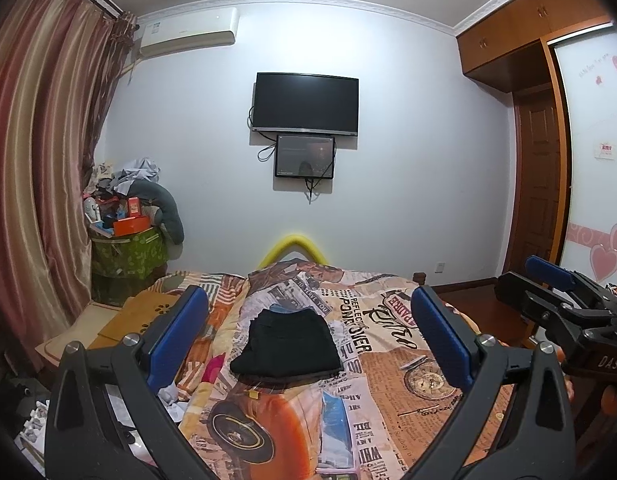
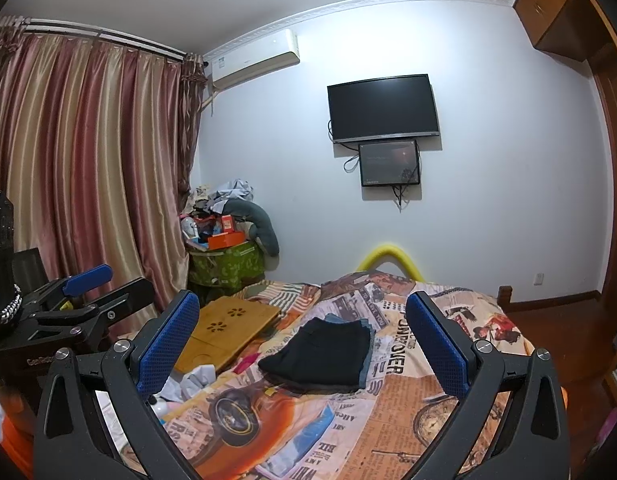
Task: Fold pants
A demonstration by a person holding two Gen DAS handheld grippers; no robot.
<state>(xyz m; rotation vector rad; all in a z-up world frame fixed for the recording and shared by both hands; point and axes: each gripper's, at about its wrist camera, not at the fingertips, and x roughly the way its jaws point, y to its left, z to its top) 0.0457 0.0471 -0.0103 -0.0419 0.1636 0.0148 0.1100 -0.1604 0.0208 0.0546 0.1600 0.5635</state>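
Blue textured pads line the two fingers of each gripper, and on both units the jaws stand spread wide with nothing between them. Left gripper (image 1: pixel 308 336): raised above the near part of the bed, clear of all fabric; its fingers frame the folded garment from above and behind. Right gripper (image 2: pixel 304 340): likewise raised, jaws apart, touching nothing; it also appears at the right edge of the left wrist view, beside the left unit. Black pants (image 1: pixel 286 344) lie folded into a compact rectangle near the middle of the bedspread (image 1: pixel 408 360), flat on its surface and well apart from both sets of fingers. In the right wrist view the pants (image 2: pixel 320 354) rest on top of a blue denim garment (image 2: pixel 366 354), whose edge shows along the right and far sides. The bedspread carries an orange newspaper-and-car print. A wooden lap tray (image 2: pixel 228 330) lies on the left part of the bed, apart from the pants. A green bin (image 2: pixel 228 266) piled with clutter stands beyond it, next to the striped curtain (image 2: pixel 88 160). On the far wall hang a television (image 1: pixel 306 104), a smaller screen (image 1: pixel 304 156) just below it, and an air conditioner (image 1: pixel 188 32).
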